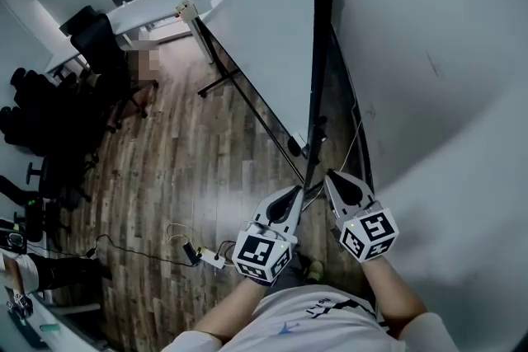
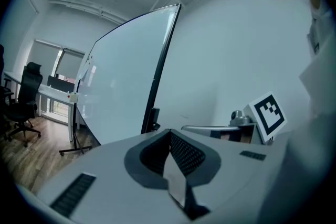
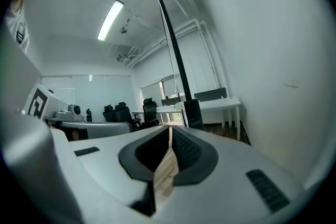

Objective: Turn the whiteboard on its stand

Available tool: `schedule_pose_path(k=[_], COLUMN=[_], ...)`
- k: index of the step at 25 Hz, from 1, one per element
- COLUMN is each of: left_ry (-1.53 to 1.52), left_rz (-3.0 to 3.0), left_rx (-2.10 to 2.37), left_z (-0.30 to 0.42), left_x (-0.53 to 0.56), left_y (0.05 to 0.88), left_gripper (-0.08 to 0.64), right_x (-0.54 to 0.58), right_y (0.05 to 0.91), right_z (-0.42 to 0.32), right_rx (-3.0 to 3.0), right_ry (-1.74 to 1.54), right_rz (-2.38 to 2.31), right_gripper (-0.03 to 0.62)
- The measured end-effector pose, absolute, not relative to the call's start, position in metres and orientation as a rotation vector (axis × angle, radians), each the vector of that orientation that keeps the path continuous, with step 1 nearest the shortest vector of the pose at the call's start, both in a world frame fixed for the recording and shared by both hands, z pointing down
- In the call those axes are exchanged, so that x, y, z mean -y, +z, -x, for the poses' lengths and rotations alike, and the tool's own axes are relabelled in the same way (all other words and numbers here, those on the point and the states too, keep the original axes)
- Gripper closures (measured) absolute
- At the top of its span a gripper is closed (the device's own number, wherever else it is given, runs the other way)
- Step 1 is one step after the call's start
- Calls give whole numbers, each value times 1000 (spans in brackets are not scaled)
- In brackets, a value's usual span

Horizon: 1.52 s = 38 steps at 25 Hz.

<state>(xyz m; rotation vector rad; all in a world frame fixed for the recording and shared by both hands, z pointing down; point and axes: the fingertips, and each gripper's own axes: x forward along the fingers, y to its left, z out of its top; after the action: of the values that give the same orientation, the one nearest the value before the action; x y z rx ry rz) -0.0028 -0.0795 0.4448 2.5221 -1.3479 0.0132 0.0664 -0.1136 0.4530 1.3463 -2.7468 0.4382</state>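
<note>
Head view: the whiteboard (image 1: 264,21) stands edge-on ahead of me, its dark frame coming down near my 2 tools, left gripper (image 1: 295,194) and right gripper (image 1: 332,179).

Left gripper view: jaws pressed together, nothing between them, board ahead-left.

Right gripper view: jaws pressed together on nothing, board's dark edge straight ahead.
</note>
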Motion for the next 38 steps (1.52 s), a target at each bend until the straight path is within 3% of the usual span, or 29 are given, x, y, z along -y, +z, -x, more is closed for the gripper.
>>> schedule_pose_path(k=[16, 38], left_ry=[-13, -91], left_rz=[-2529, -2604], left_rx=[1385, 1336], left_z=[-30, 2], left_x=[-3, -12], left_y=[405, 385], left_gripper=[548, 548], right_x=[29, 11], right_y=[404, 384], right_z=[-85, -49], right_rx=[2912, 2821], right_ry=[408, 227], right_rz=[-1244, -1321], right_gripper=[571, 578])
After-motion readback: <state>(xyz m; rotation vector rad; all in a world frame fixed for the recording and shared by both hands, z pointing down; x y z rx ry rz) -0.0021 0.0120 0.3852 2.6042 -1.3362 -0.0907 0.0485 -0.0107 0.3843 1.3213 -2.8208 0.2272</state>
